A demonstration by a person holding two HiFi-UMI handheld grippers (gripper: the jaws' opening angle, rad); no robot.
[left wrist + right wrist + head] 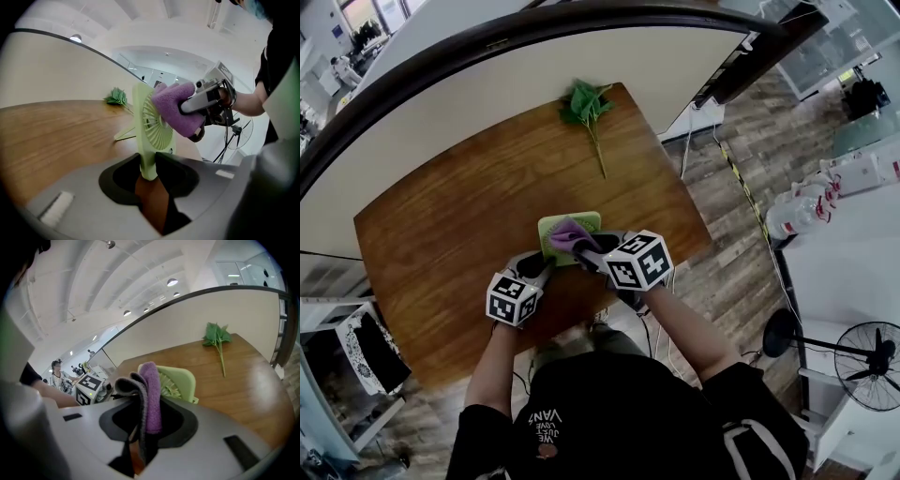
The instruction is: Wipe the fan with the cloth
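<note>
A small pale-green fan (581,221) stands on edge on the wooden table (450,225). My left gripper (149,171) is shut on the fan's (157,129) lower edge and keeps it upright. The purple cloth (176,110), grey on its back, is folded and pinched in my right gripper (145,423). In the left gripper view the cloth presses on the upper right of the fan's grille. In the right gripper view the cloth (150,385) hides much of the fan (180,380) behind it. From the head view both grippers meet at the fan, the left (546,267) and the right (586,248).
A green leafy sprig (586,108) lies at the table's far end. A curved white partition (487,84) runs behind the table. The table's right edge drops to the floor, where cables and a black pedestal fan (862,361) stand.
</note>
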